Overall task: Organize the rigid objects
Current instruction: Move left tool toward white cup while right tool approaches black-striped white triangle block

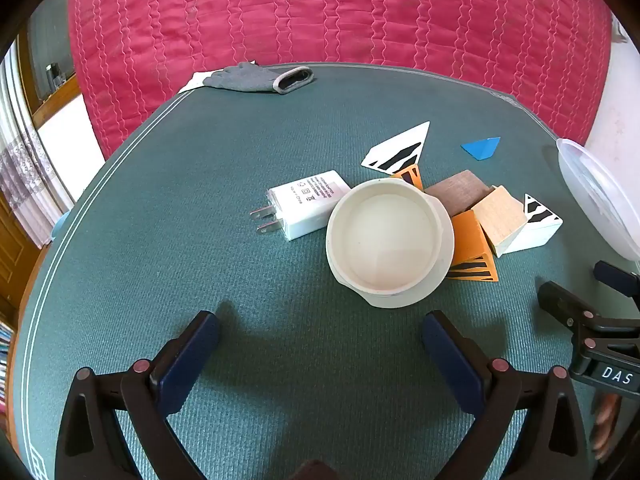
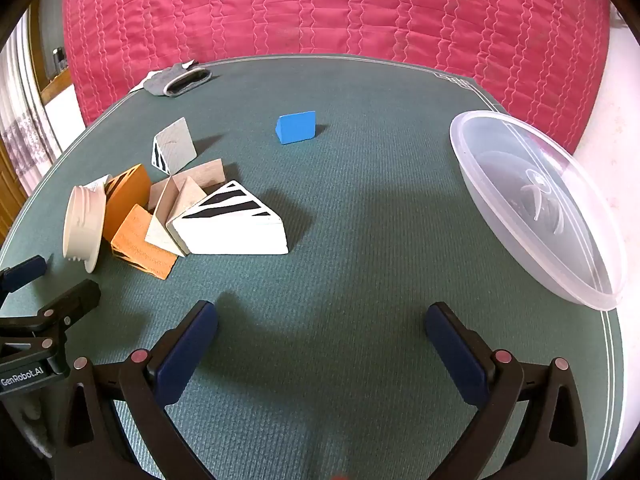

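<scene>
Nothing's sorted yet: both the left tongs (image 1: 320, 344) and right tongs (image 2: 320, 336) are hovering wide apart and empty while the painted wooden wedge blocks (image 2: 192, 208) are sitting jumbled mid-desk, well apart from the clear plastic tub (image 2: 536, 204).

Both my wrist views bright, daylit, colours saturated. Light comes from the left: window strip (image 1: 24, 148) blown out white. Shadows fall rightward, soft-edged, behind the blue block (image 2: 296, 127) and the white striped wedge (image 2: 232, 224); my gripper fingers (image 2: 188, 344) also cast diffuse shadows on the green table (image 1: 180, 200). Mild glare on the clear plastic lid (image 2: 536, 204). Strong fisheye bowing, dark vignette in corners. Centre sharp, edges slightly soft
</scene>
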Available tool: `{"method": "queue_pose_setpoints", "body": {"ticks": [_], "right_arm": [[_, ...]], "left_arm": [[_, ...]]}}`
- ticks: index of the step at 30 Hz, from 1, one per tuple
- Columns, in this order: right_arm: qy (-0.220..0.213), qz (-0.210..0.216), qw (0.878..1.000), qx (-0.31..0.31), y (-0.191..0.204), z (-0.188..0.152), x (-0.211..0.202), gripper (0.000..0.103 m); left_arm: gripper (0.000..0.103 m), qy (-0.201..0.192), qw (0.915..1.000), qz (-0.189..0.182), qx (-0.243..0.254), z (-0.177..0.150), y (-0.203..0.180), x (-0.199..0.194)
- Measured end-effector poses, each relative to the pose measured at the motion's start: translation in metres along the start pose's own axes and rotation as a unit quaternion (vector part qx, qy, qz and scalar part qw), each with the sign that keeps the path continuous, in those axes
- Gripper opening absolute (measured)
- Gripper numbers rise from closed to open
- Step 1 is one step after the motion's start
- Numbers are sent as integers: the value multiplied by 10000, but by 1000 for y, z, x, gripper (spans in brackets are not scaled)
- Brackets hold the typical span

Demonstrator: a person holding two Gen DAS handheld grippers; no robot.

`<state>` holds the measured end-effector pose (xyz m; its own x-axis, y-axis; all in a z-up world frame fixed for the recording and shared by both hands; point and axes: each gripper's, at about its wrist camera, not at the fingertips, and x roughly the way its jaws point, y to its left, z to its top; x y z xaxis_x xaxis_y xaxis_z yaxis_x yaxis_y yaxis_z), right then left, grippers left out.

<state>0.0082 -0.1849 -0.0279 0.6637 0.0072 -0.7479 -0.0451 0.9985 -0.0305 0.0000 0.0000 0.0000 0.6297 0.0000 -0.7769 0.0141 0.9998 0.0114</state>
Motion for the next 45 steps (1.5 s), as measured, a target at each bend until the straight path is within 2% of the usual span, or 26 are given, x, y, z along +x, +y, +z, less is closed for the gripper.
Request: {"method": "queue_pose_setpoints", "body": {"ticks": [26,35,39,45], "right_arm": [[-25,38,10000,31,0,-1,0,103],[-29,50,10000,42,4,0,-3,103],[-87,222,9996,152,-4,0,-4,103],[-242,843,9955,358,-10,2,-11,103]], "left_arm": [[103,-9,9998,173,-139,-1,-1,0],[103,5,9999,84,-112,-1,1,0],[103,21,10000,-6,-35,-1,2,0],[102,-51,9996,-231,-132,-1,6,-4]]}}
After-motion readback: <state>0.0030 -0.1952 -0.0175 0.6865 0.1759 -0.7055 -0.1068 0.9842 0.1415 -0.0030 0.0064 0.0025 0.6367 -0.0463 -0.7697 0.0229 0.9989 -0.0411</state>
